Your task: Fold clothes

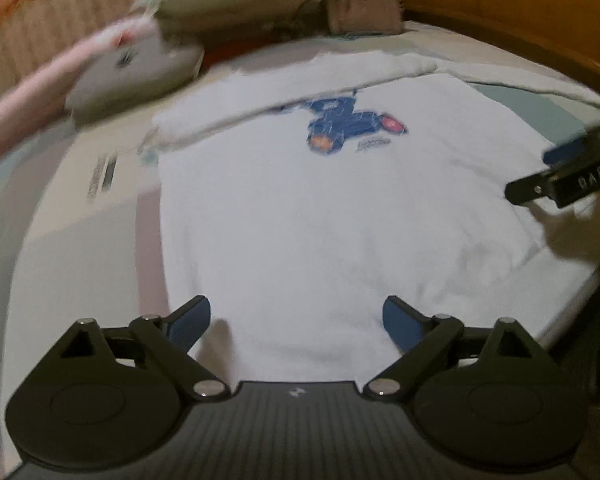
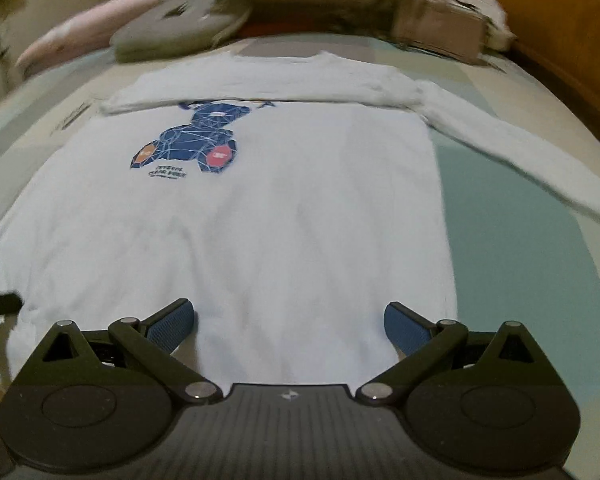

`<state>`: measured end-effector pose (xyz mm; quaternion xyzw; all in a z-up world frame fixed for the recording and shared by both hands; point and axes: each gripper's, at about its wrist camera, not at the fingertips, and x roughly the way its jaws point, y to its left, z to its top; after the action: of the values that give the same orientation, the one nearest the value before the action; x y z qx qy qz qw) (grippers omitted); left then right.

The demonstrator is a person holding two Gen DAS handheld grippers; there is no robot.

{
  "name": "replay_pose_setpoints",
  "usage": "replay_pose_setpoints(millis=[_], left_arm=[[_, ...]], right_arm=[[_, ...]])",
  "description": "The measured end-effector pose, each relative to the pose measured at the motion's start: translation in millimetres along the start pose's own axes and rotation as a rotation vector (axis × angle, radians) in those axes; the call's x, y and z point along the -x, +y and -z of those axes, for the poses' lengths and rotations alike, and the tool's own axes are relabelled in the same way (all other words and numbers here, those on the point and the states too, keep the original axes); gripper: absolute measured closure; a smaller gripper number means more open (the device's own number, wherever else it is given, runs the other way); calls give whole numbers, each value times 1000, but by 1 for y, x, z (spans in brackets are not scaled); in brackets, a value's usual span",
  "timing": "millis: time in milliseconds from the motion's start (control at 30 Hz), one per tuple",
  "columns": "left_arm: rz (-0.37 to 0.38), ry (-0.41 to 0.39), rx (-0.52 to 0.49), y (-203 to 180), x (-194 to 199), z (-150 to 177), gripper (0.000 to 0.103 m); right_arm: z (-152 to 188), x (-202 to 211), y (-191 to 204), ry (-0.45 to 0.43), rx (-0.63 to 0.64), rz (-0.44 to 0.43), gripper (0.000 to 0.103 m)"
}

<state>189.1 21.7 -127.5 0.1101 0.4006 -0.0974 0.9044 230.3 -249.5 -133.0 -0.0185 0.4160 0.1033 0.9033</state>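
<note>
both wide open, nothing held: left gripper [image 1: 296, 320] & right gripper [image 2: 290, 322] over white shirt [image 2: 260, 208].

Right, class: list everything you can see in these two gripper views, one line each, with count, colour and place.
Long-sleeved shirt: one, white with a blue bear print, spread flat on the bed; one sleeve folded across the chest, the other trailing out to the right in the right wrist view.
Bedsheet: one, teal, beige and grey blocks, under the shirt.
Pillows: a blurred grey, cream and pink heap at the head of the bed.
Bed frame: one, orange-brown, along the right side in the left wrist view.
Left gripper: black, blue pads, open over the hem.
Right gripper: black, blue pads, open over the hem.
</note>
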Motion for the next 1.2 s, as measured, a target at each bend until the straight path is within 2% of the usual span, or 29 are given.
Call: replay_pose_setpoints(millis=[100, 167, 333, 400, 467, 667, 867, 1067, 1133, 1200], left_arm=[[-9, 9, 19, 3, 7, 3, 8], [-29, -6, -9, -1, 12, -2, 9], [-17, -96, -31, -12, 20, -24, 8], [-16, -100, -26, -16, 15, -30, 8], [-17, -90, -23, -18, 8, -32, 8], [9, -70, -49, -28, -6, -36, 8], [5, -105, -93, -42, -12, -57, 8], [9, -154, -112, -58, -17, -80, 8], [19, -160, -120, -64, -20, -84, 8], [25, -157, -128, -68, -23, -86, 8]], right_arm=[[20, 11, 4, -65, -14, 24, 0], [25, 11, 4, -90, -21, 24, 0], [17, 10, 1, -54, -21, 7, 0], [13, 16, -2, -48, -51, 3, 0], [9, 24, -11, -78, -77, -26, 0], [1, 39, -67, -162, -184, 6, 0], [-6, 35, -144, -206, -350, 29, 0], [-45, 22, -227, -321, -399, 157, 0], [-55, 10, -254, -326, -451, 128, 0], [-55, -8, -279, -293, -542, 75, 0]])
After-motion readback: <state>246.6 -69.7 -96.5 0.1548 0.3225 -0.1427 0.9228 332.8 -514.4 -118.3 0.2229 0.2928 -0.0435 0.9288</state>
